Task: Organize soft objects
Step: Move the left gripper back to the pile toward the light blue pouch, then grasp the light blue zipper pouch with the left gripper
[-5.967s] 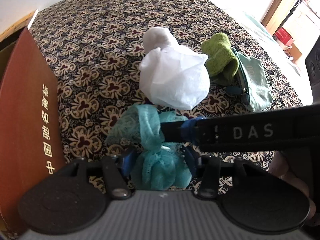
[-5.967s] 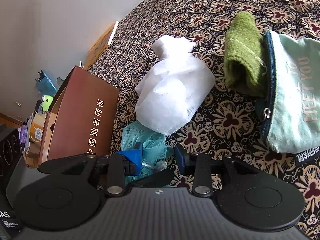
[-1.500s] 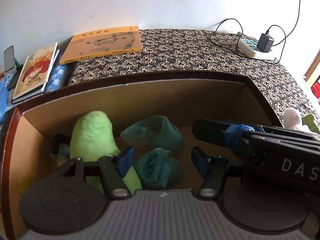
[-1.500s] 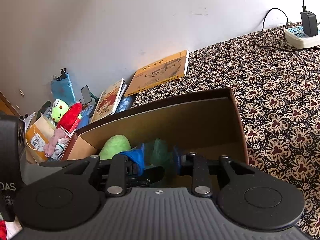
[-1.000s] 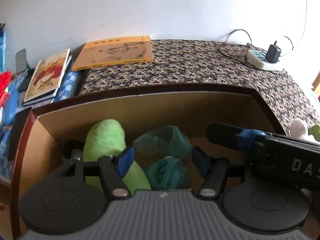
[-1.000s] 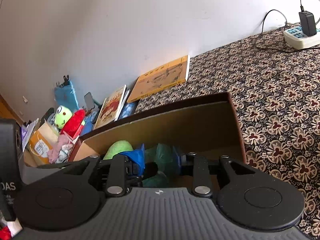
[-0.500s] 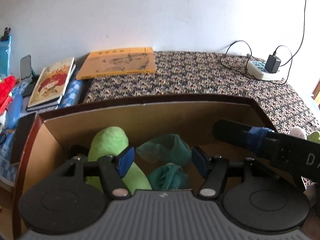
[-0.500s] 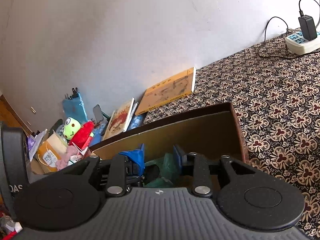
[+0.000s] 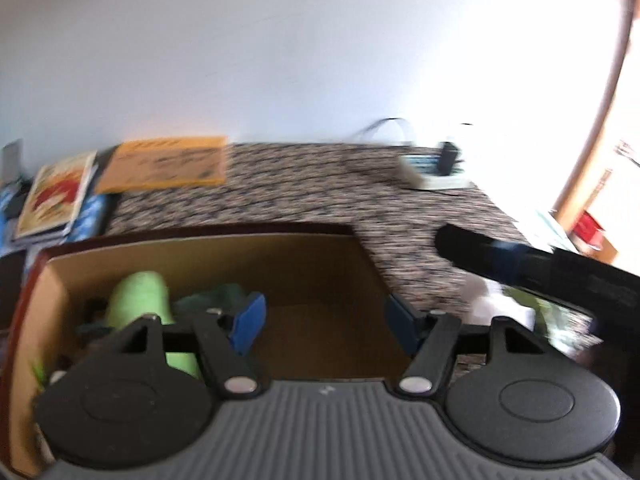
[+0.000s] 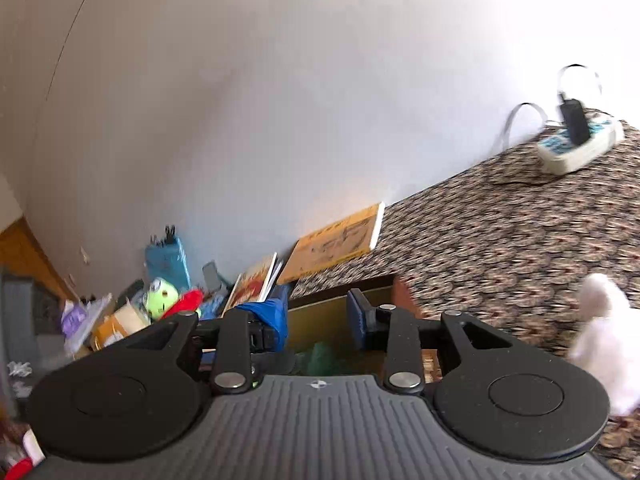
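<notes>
Blur smears my box (image 9: 208, 264); both my grippers (image 9: 322, 320) (image 10: 316, 318) gape empty, opening. Only my right view shows the white bundle (image 10: 600, 336) beside the box.

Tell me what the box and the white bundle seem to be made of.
Box: likely cardboard, with matte tan inner walls and a glossier reddish-brown outside. White bundle: looks like soft fleecy or tissue-like fabric with a fuzzy outline, though blur leaves this open.

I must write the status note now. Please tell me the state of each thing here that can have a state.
Box: open on top, soft things inside.
Green plush: lying in the box.
Left hand-held gripper: opening, nothing between the jaws.
Right hand-held gripper: opening, nothing gripped.
White cloth: outside the box.
Charger: plugged in.
</notes>
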